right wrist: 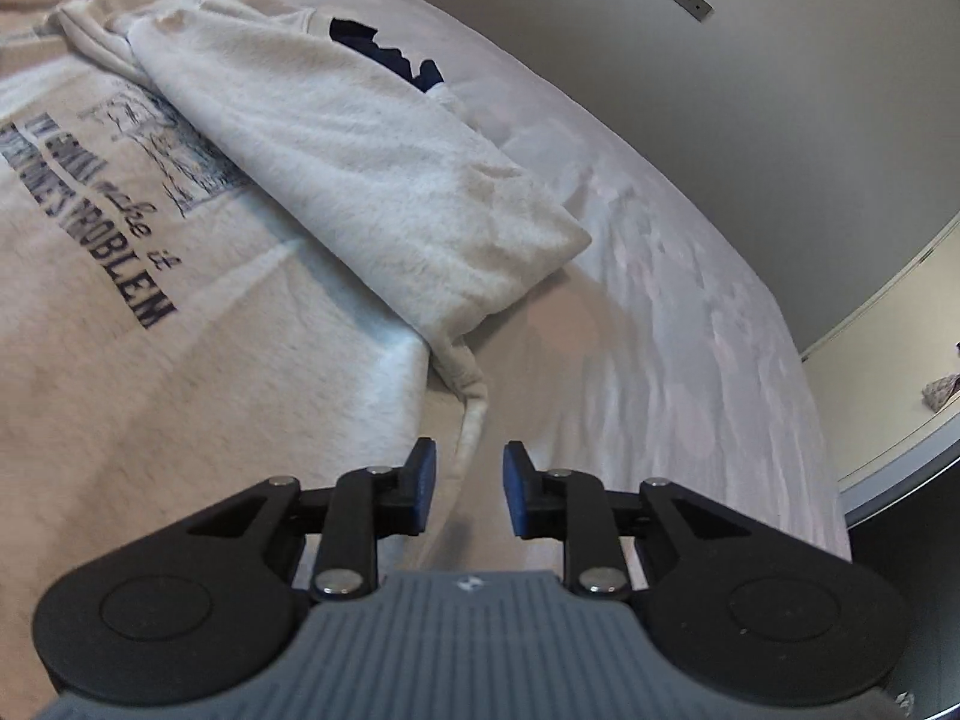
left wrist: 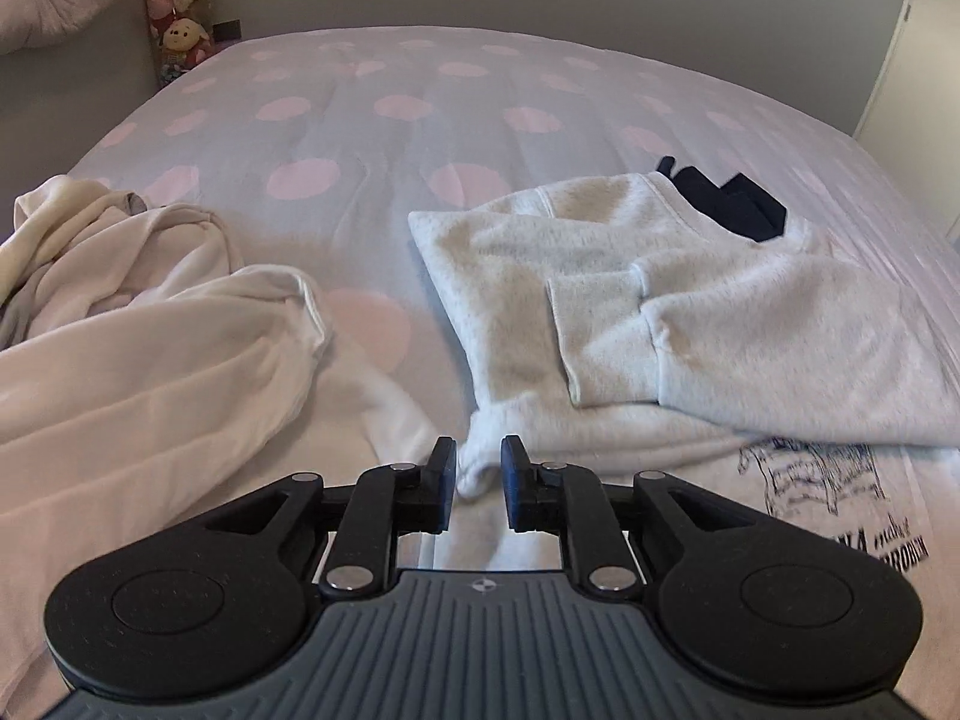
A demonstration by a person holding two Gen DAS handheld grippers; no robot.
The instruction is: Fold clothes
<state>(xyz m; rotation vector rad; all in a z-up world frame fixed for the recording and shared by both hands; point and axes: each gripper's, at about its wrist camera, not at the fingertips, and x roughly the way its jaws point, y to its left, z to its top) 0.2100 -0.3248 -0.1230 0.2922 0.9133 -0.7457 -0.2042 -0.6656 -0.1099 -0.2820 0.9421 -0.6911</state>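
Between the blue pads of the left claw [left wrist: 478,480] sits a bunched white corner of the sweatshirt [left wrist: 690,312]; the jaws stand a little apart on either side of it, and whether they pinch it I cannot tell. The right claw [right wrist: 465,489] is likewise part open, with the ribbed hem edge running from just before it toward the far side, not clearly gripped. From both claws the fleecy, pale grey sweatshirt lies ahead on the bed [left wrist: 420,96], its sleeves folded across the body over the dark printed lettering [right wrist: 114,240]. Its long axis runs away from the near edge, each claw at one near corner. A cream garment [left wrist: 138,330] lies crumpled to the left.
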